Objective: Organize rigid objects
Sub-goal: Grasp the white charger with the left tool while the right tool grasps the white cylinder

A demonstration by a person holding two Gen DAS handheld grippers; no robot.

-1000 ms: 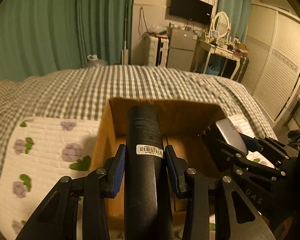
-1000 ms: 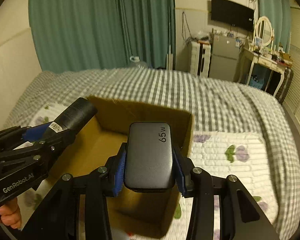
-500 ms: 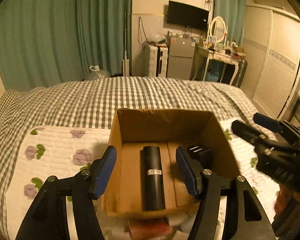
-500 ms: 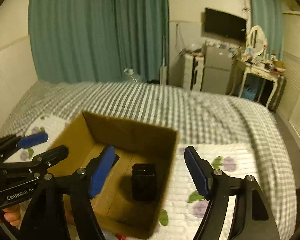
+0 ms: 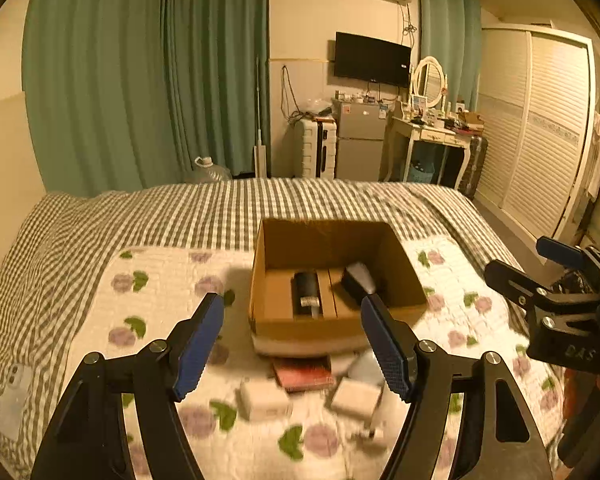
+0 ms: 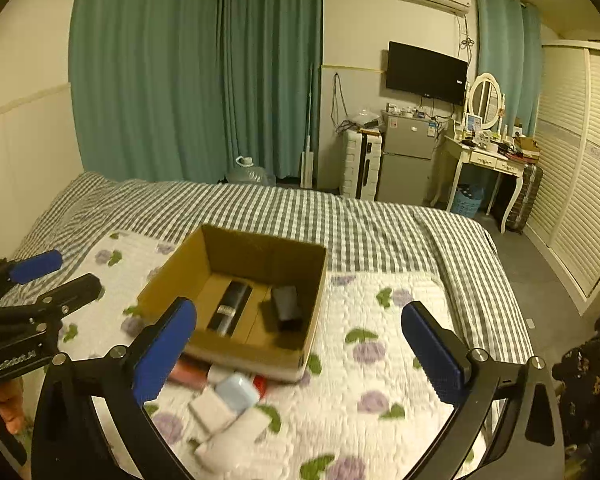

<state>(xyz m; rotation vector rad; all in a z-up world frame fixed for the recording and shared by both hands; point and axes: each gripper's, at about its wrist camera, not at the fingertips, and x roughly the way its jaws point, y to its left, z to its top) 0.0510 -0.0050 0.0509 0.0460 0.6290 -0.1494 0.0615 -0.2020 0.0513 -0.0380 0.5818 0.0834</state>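
An open cardboard box (image 5: 332, 320) (image 6: 172, 276) stands on the quilt. Inside lie a black cylinder (image 5: 306, 292) (image 6: 231, 307) and a grey power bank (image 5: 360, 278) (image 6: 286, 307), side by side. My left gripper (image 5: 292, 342) is open and empty, raised in front of the box. My right gripper (image 6: 300, 344) is open wide and empty, also pulled back from the box. In front of the box lie loose items: a red flat object (image 5: 302, 374), white blocks (image 5: 262, 398) (image 6: 212, 412) and a light blue case (image 6: 236, 392).
The floral quilt (image 6: 380, 400) lies on a checked bedspread (image 5: 220, 208). A phone (image 5: 14, 376) rests at the bed's left edge. Curtains, a fridge, a dressing table and a wardrobe stand beyond the bed.
Both grippers opened and dropped the black cylinder and the power bank into the box, then pulled back and up, so the box now looks smaller.
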